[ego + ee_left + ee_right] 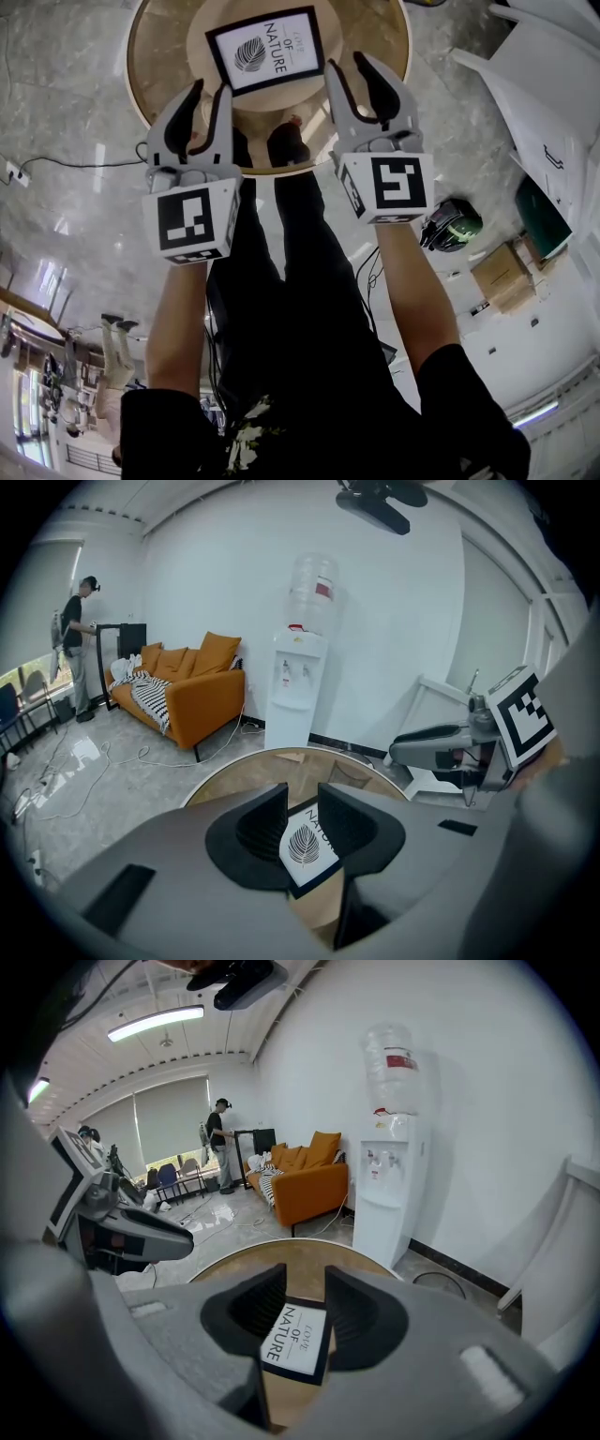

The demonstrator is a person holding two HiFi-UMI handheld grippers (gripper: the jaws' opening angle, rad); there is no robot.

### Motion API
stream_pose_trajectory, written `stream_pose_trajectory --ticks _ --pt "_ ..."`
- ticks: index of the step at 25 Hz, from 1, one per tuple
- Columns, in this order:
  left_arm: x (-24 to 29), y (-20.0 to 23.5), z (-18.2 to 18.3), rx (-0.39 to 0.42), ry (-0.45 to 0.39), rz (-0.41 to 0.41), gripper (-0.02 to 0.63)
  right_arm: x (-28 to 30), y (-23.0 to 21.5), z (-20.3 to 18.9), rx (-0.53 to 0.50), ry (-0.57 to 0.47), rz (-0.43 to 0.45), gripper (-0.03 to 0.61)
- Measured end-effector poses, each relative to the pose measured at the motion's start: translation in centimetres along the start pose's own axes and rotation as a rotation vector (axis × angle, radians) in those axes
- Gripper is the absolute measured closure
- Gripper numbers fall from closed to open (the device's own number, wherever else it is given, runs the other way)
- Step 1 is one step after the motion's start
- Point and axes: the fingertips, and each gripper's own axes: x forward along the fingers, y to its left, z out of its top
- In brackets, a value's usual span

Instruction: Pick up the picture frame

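The picture frame has a black border and a white print with a leaf. It lies flat on the round wooden table. My left gripper hangs above the frame's near left corner, and my right gripper above its right edge. Both are open with nothing between the pads. In the left gripper view the frame shows through the gap of the left gripper, on the table beyond. The right gripper view shows the frame the same way below the right gripper.
An orange sofa and a water dispenser stand along the wall behind the table. A person stands far off by a rack. On the floor to the right lie a green and black object, a cardboard box and white furniture.
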Motion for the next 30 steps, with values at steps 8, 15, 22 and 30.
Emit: stream_pose_trajectory --ticks 8,15,22,30 --pt "2.8 1.5 -3.0 -0.047 0.024 0.028 0.500 2.4 0.0 -3.1 -0.006 0.030 0.016 0.451" --pt "5.1 1.3 -5.6 -0.052 0.054 0.015 0.502 4.6 -0.7 -5.5 -0.009 0.049 0.019 0.451" --pt "7.0 1.8 -7.2 -0.064 0.054 0.033 0.500 5.9 -1.7 -8.3 -0.011 0.079 0.010 0.451" --pt "10.1 2.7 -10.8 -0.090 0.135 0.044 0.500 8.0 -2.4 -11.8 0.039 0.132 0.013 0.451"
